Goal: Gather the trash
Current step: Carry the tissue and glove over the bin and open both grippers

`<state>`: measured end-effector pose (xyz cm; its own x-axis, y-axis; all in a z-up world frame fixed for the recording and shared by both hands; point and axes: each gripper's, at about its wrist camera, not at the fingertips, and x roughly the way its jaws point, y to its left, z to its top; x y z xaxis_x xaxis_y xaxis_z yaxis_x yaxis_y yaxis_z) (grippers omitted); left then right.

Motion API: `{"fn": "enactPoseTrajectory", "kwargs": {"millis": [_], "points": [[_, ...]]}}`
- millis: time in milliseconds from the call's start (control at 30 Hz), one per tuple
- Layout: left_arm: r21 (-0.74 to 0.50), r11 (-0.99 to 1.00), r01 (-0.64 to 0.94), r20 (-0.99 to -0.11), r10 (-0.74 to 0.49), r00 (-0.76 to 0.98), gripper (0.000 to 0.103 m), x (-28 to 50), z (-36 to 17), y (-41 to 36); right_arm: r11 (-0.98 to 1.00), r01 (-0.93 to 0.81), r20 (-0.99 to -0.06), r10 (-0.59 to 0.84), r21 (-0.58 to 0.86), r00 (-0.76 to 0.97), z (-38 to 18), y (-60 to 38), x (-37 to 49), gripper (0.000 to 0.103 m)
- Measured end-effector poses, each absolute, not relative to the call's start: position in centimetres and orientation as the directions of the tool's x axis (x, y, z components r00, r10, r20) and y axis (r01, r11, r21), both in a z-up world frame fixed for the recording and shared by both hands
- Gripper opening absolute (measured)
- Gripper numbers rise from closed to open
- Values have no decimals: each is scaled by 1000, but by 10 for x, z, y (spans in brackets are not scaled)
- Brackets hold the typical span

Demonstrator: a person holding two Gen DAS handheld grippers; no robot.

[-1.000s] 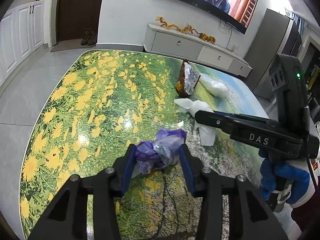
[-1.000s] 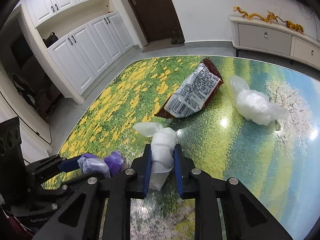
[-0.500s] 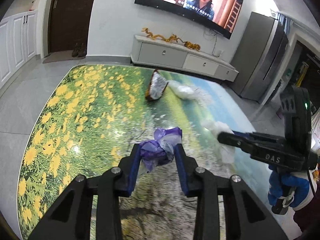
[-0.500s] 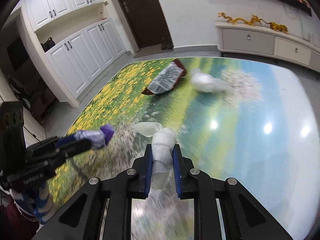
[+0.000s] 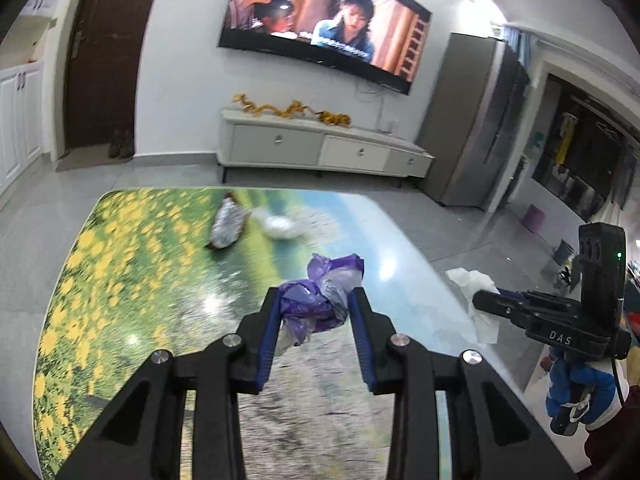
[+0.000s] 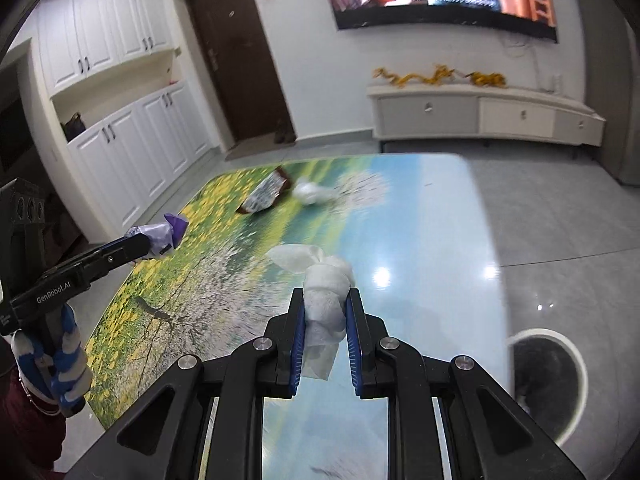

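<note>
My left gripper (image 5: 316,312) is shut on a crumpled purple plastic bag (image 5: 320,296), held up above the table (image 5: 120,280). My right gripper (image 6: 325,312) is shut on a wad of white tissue (image 6: 324,300), also lifted clear of the tabletop. In the left wrist view the right gripper (image 5: 486,304) shows at the right with the tissue (image 5: 476,288) hanging from it. In the right wrist view the left gripper (image 6: 148,242) shows at the left with the purple bag (image 6: 166,232). A silver-and-brown snack wrapper (image 6: 266,196) and a crumpled white plastic bag (image 6: 312,194) lie at the table's far side.
A white round bin (image 6: 548,380) stands on the grey floor just past the table's right edge. Gloved hands (image 6: 60,364) hold both tools. A white TV cabinet (image 5: 320,152), a wall screen and white cupboards (image 6: 132,148) ring the room.
Both grippers have risen off the table with their trash and swung right, toward the table's right edge. The bin has come into the right wrist view. The left jaws closed tighter on the bag.
</note>
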<state>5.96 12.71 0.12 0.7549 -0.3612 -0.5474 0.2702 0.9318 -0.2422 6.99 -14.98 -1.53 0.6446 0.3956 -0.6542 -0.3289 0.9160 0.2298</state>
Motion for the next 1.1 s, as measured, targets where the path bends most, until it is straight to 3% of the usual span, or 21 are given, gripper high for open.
{"fn": "enactPoseTrajectory", "kwargs": {"millis": [467, 1100], "points": [[-180, 852, 492, -584, -495, 644, 32, 76, 18, -11, 955, -79, -620, 247, 286, 744, -20, -287, 35, 19], [-188, 710, 679, -773, -534, 344, 34, 140, -60, -213, 897, 182, -711, 182, 403, 679, -116, -409, 61, 20]]}}
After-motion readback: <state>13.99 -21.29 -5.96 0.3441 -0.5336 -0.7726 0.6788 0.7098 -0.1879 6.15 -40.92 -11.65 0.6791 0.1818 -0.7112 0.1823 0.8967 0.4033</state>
